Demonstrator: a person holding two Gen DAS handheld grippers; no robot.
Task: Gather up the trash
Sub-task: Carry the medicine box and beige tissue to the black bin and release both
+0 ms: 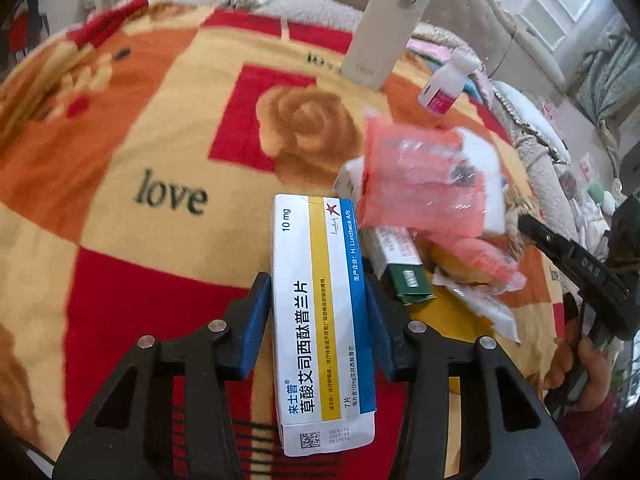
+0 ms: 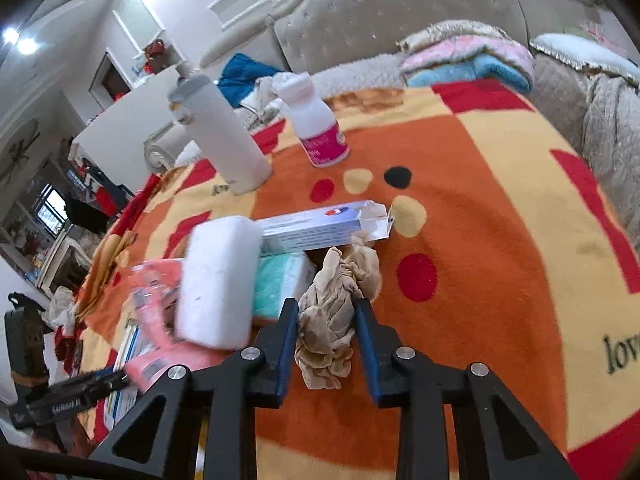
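Jaws pinch flat medicine carton (image 1: 320, 320) — and crumpled beige tissue (image 2: 332, 320).

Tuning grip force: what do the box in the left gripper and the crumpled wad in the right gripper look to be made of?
The medicine box: thin printed cardboard with a slight sheen, sharp folded edges, flat faces; looks rigid but crushable.

The crumpled wad: beige, matte, soft and deeply wrinkled, probably thin fabric or tissue paper; the picture leaves that open. It would compress easily.

Medicine box (image 1: 320, 320) in my view reads "10 mg", "H. Lundbeck A/S", "7片". Blanket (image 1: 120, 160) carries the word "love".
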